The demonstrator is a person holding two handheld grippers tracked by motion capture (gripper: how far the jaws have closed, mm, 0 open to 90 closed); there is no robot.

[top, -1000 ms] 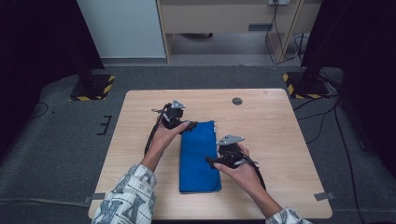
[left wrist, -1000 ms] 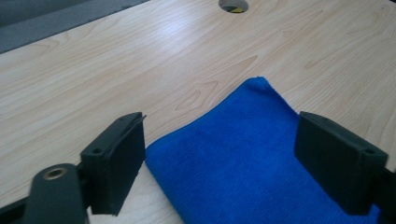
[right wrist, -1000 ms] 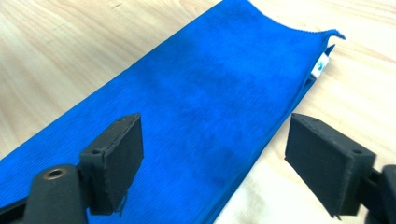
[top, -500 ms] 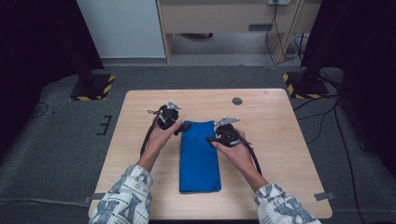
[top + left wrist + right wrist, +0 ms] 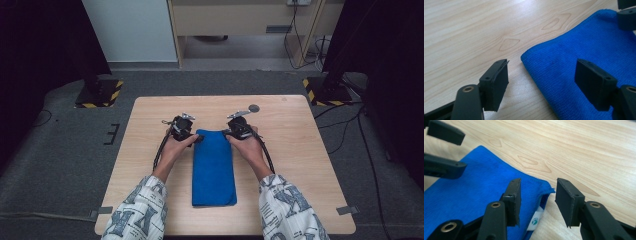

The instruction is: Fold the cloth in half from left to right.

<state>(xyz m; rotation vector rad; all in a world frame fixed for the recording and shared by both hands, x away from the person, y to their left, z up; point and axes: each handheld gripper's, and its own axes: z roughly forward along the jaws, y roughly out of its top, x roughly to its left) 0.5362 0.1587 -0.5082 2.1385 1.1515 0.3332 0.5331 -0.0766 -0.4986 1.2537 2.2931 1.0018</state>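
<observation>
tabletop (image 5: 300, 150) is carrying a folded blue cloth (image 5: 213, 167) lying lengthwise mid-table, far corners exposed for pinching. left claw (image 5: 541, 82) is straddling its corner wide, closing in; right claw (image 5: 537, 202) is narrowing over the tagged corner, not gripping yet.

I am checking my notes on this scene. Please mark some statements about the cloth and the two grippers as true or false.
1. The cloth is blue and folded. True.
2. The left gripper is clamped on the cloth. False: its jaws stand open around a far corner, having just been closing.
3. The right gripper straddles the other far corner. True, jaws apart though just closing.
4. A white label shows under that corner. True.
5. The cloth hangs over the table edge. False: it lies wholly on top.
</observation>
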